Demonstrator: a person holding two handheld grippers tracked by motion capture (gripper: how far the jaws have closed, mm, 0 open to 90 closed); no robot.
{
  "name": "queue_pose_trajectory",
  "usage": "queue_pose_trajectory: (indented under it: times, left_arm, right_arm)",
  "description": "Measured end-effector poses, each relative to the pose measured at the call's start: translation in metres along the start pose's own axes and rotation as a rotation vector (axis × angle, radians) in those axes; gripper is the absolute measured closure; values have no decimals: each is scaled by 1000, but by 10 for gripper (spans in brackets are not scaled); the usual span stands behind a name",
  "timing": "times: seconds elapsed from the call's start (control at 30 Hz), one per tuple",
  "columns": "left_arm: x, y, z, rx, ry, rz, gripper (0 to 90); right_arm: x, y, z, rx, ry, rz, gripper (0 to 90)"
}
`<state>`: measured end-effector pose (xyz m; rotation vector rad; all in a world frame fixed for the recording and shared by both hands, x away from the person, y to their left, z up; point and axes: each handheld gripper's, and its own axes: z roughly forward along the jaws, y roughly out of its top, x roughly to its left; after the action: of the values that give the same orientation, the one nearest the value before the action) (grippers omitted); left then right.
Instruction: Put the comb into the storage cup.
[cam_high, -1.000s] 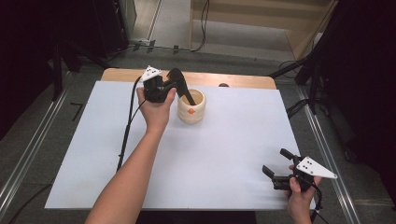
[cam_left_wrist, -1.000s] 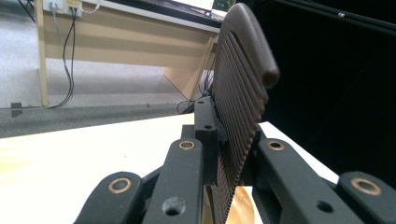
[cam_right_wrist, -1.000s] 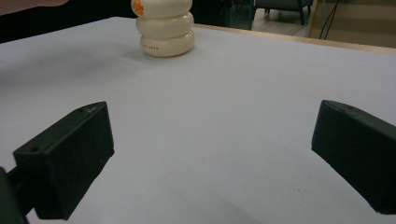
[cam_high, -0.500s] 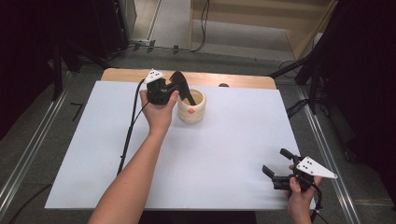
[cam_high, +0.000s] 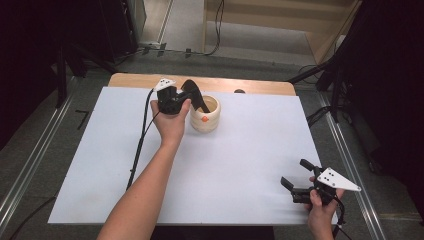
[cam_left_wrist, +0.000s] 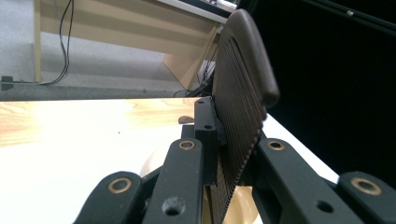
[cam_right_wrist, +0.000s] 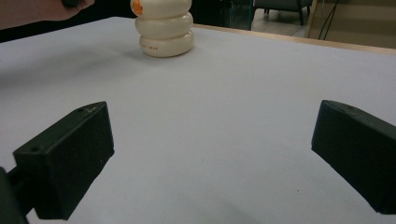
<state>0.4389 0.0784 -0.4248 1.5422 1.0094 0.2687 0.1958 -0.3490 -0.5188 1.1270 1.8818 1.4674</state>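
We see the left gripper (cam_high: 196, 100) at the far side of the counter (cam_high: 240, 150), held over the rim of a cream pot (cam_high: 206, 116). In its own view the fingers (cam_left_wrist: 240, 107) lie flat against each other — pressed together with nothing between them, the ribbed pad of one facing us edge-on. From above, their tips reach over the pot's open mouth on its left side; whether they touch the rim we cannot tell. The left hand (cam_high: 170, 122) wraps the gripper's body just beside the pot, and a black cable (cam_high: 140, 145) trails back along the forearm toward the near edge.

The pot stands upright near the far middle of the white sheet, close to the strip of bare wood behind it. It has a ribbed, stacked-ring wall and a small orange mark (cam_high: 204, 119) on the side toward us. In the right gripper view the pot (cam_right_wrist: 163, 28) sits far off at upper left, well apart from that gripper.

The right gripper (cam_high: 300, 182) is at the near right corner of the counter, held in the right hand (cam_high: 320, 212). Its fingers (cam_right_wrist: 70, 158) stand wide apart — with bare white sheet between them — and hold nothing.
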Motion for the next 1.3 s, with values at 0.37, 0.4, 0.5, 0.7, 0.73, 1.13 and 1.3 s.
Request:
queue_pose_trajectory:
  times: [0.37,0.4,0.5,0.7,0.73,1.13,1.3]
  left_arm:
    - [2,-5,3,31,7,-2,803]
    - [3,-6,4,34,3,-2,753]
    - [4,-7,4,48,7,16,655]
    - [3,-5,1,52,41,34,341]
    - [3,-5,1,55,45,35,278]
    - [4,-9,-14,45,29,124,0]
    - [5,-9,-25,22,34,134,0]
  right_arm:
    - [0,0,0,0,-3,1,0]
    - [0,0,0,1,-5,1,0]
    - [0,0,0,2,-4,-2,0]
    - [0,0,1,4,-6,-4,0]
    - [0,0,1,5,-6,-3,0]
    - [1,0,1,6,-8,-9,0]
    - [1,0,1,6,-10,-12,0]
